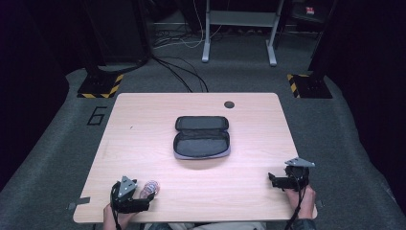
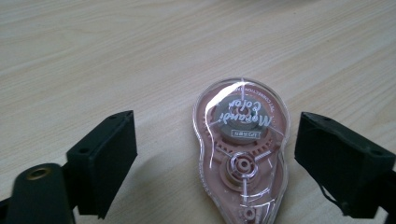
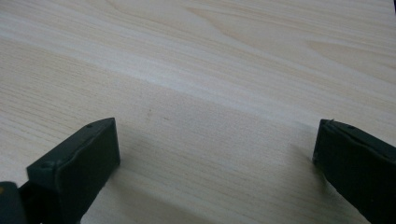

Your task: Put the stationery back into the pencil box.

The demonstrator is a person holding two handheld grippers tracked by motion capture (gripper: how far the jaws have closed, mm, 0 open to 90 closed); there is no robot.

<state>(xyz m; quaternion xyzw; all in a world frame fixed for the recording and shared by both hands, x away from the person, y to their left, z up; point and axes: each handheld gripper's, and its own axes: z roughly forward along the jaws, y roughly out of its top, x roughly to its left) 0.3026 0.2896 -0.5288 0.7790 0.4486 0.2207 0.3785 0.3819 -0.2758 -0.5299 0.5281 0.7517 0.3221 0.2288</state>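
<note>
The pale wood-grain rectangular counter [image 1: 143, 124] carries an open black fabric zip case [image 1: 201, 137] at its middle and a clear pink correction-tape dispenser [image 1: 149, 188] near its front left edge.

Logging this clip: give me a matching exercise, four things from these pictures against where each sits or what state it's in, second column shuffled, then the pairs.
Things:
1. pencil case
2. correction tape
3. left hand-held gripper
4. right hand-held gripper

Place or state:
A. open over bare wood, near the table's right front corner
B. lying unzipped at mid table
C. flat on the wood, untouched
D. open, jaws either side of a pink dispenser

Pairs: 1-B, 2-C, 3-D, 4-A
</note>
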